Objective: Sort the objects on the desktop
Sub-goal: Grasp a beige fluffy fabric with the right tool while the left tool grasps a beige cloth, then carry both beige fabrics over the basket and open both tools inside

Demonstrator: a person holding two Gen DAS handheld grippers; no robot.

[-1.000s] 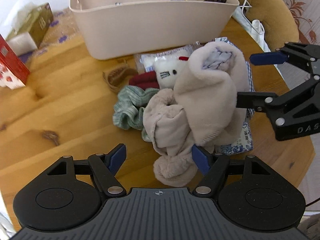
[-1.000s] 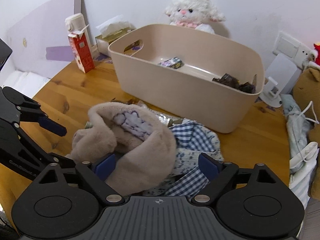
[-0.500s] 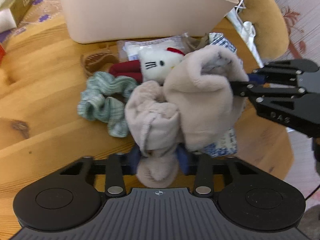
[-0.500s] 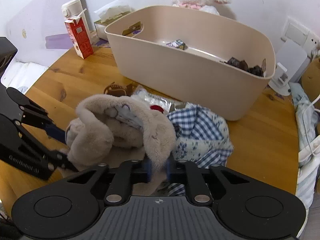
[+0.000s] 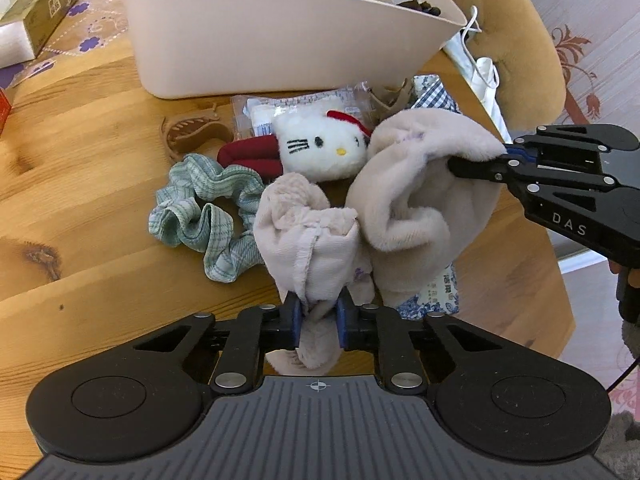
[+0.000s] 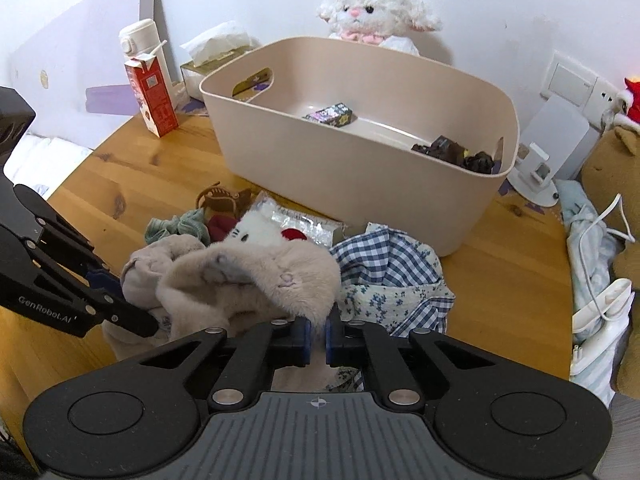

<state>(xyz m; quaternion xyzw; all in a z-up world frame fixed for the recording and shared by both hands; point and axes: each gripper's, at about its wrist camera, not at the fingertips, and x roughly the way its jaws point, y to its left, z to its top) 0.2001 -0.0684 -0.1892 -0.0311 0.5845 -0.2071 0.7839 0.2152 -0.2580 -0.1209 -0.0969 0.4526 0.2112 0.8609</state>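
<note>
Beige fleece: one fuzzy garment (image 5: 420, 200), and you've got it pinched at both ends.
Left gripper (image 5: 317, 322): jaws just closed in on a bunched end right at the pads, pointing steeply down.
Right gripper (image 6: 317, 338): clamped tight on the fluffy edge, also angled down at the table (image 5: 80, 184).
Around it: one green scrunchie (image 5: 200, 216), one white cat plush (image 5: 320, 148), one brown hair claw (image 5: 192, 134), one checked cloth (image 6: 392, 264).
Further out: one beige bin (image 6: 360, 168) behind the pile.
</note>
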